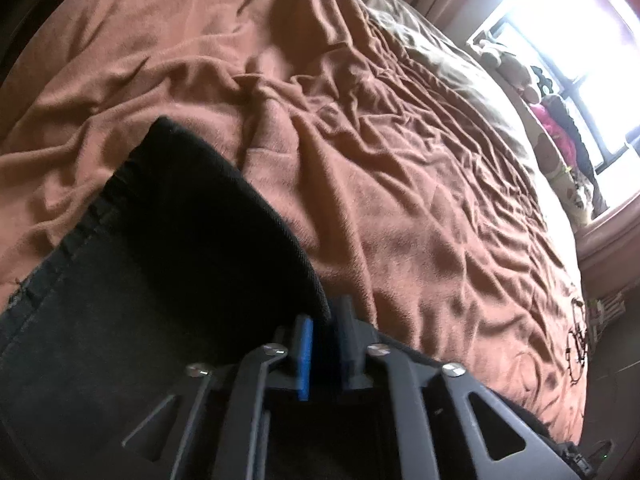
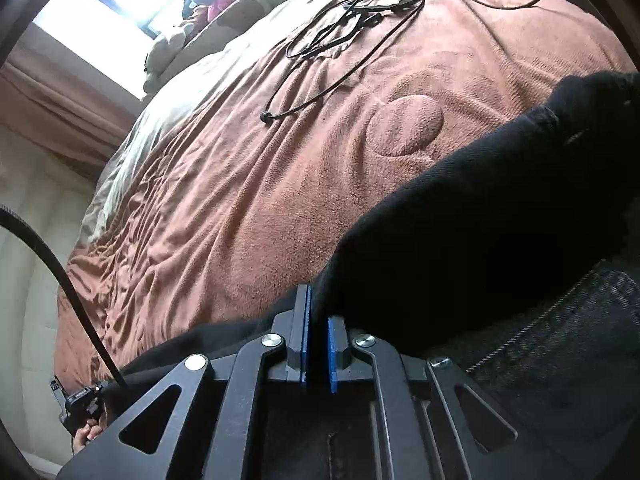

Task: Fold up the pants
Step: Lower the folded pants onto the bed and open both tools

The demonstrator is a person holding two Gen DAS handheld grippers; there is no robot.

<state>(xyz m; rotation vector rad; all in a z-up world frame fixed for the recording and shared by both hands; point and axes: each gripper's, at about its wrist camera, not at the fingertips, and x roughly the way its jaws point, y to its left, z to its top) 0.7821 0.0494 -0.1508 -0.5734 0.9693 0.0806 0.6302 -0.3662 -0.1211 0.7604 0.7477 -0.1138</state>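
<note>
Black denim pants (image 1: 132, 280) doubled over on a rumpled rust-brown fleece blanket (image 1: 400, 160).
Left gripper (image 1: 326, 320) and right gripper (image 2: 319, 320), jaws narrowly parted, each appear to pinch the fold's near edge, which runs crosswise between them; neither is nearer.

Matt black woven-cloth pants (image 1: 168, 240) lie on a rumpled brown fleece blanket (image 1: 400, 160); the left gripper (image 1: 326, 320) shows matt black plastic, blue pads (image 1: 306, 356) and shiny metal screws (image 1: 376, 350).
</note>
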